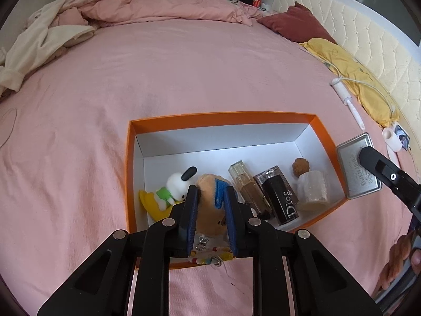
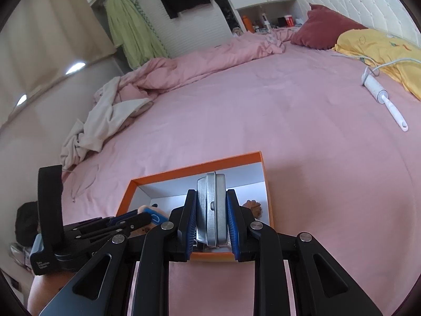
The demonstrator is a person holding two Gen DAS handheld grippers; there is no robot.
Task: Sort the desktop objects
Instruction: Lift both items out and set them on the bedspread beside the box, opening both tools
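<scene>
An orange box [image 1: 210, 118] with a white inside lies on the pink bed. My left gripper [image 1: 210, 197] is shut on a tan plush keychain [image 1: 210, 210] with a blue collar and a bead strap, held over the box's near side. Inside lie a white dog toy [image 1: 175, 184], a tan bottle [image 1: 243, 181], a black Dior lipstick [image 1: 281, 197] and a pale jar with a brown stopper [image 1: 313, 187]. My right gripper [image 2: 211, 202] is shut on a silver tin [image 2: 211, 210], held on edge above the orange box [image 2: 200, 165]. That tin [image 1: 354, 168] hangs at the box's right edge.
A white lint roller [image 1: 347, 102] and cable lie on the sheet at the right, near a yellow pillow [image 1: 350, 71] and a dark red pillow [image 1: 297, 23]. Rumpled pink duvet and cream cloth [image 1: 39, 44] fill the far left. A hand [image 1: 400, 258] shows at the right edge.
</scene>
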